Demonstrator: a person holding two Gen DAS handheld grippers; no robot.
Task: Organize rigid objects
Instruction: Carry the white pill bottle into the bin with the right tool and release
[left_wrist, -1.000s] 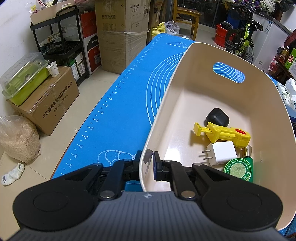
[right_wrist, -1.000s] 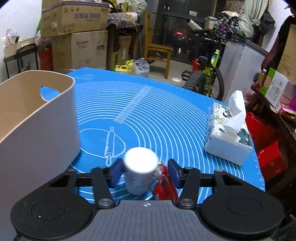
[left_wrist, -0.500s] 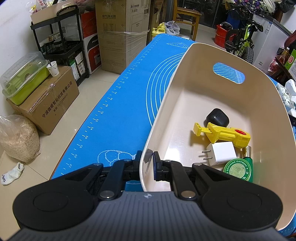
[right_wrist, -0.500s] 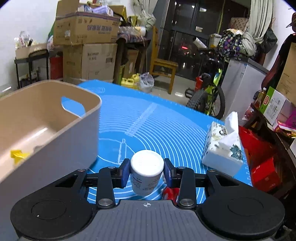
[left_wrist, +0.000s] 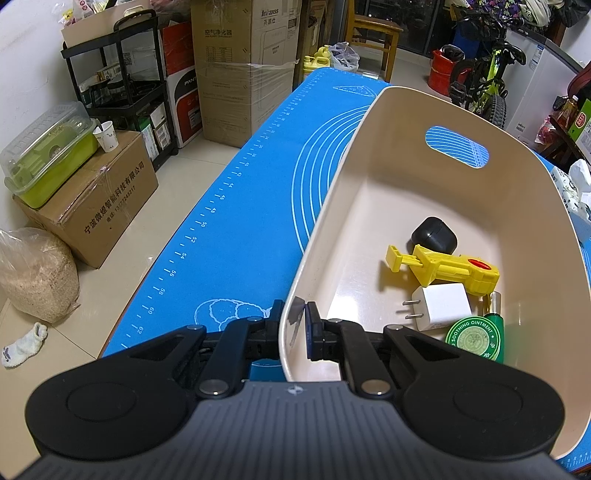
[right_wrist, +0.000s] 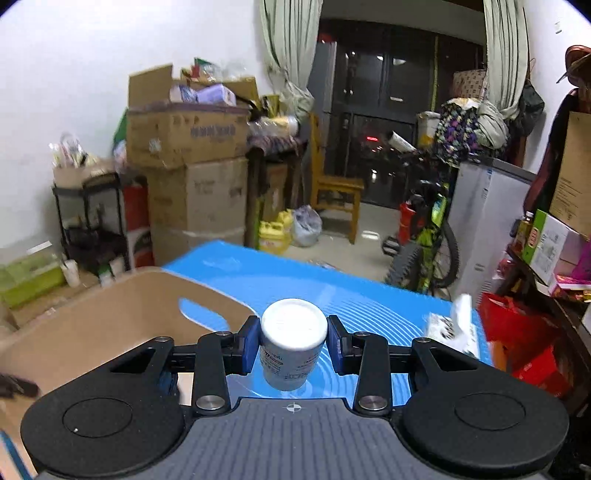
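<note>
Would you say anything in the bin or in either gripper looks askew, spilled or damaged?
Nothing stands out. The left gripper clamps the bin wall, the right gripper holds the white bottle upright, and nothing looks spilled or broken.

A beige bin (left_wrist: 388, 155) is seen on a blue mat (left_wrist: 240, 229) w/ white ruler marks & curved lines. Inside: black case (left_wrist: 434, 234), yellow tool (left_wrist: 447, 267) w/ red button, white charger (left_wrist: 443, 306), green tin (left_wrist: 474, 338) w/ white lettering. A white bottle (right_wrist: 293, 341) w/ blue label print is framed by blue pads (right_wrist: 250, 345).
</note>
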